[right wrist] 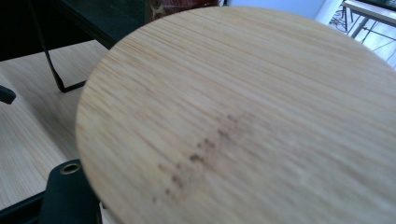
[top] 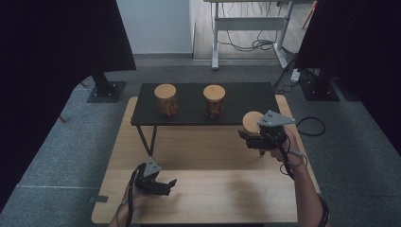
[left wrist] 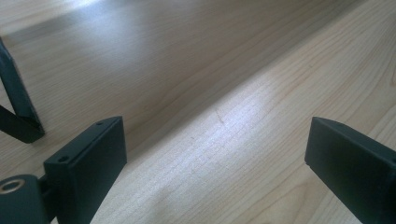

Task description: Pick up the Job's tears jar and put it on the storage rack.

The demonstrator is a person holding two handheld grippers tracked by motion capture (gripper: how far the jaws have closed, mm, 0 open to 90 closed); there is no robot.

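1. Left gripper (top: 163, 185): held low over the near left part of the table (top: 213, 198); jaws stand wide apart with nothing between them; its own view shows bare wood (left wrist: 224, 116) in the gap, and a black shelf leg (left wrist: 18, 112) off to the left of the jaws.
2. Shelf (top: 236, 97): black, standing on the table well beyond both grippers; two jars on it, the left jar (top: 166, 100) and the middle jar (top: 213, 101), each with a round wooden lid (contents brownish, too small to tell).
3. Right gripper (top: 250, 137): raised above the table's right side, just in front of the shelf's right end; its jaws are closed on a third jar, whose wooden lid (top: 252, 122) sits right at the jaw tips; the jar body is hidden behind the gripper.
4. In the right gripper view that lid (right wrist: 243, 116) lies close before the camera, slightly blurred; a dark speckled mark (right wrist: 205, 154) runs across its grain.
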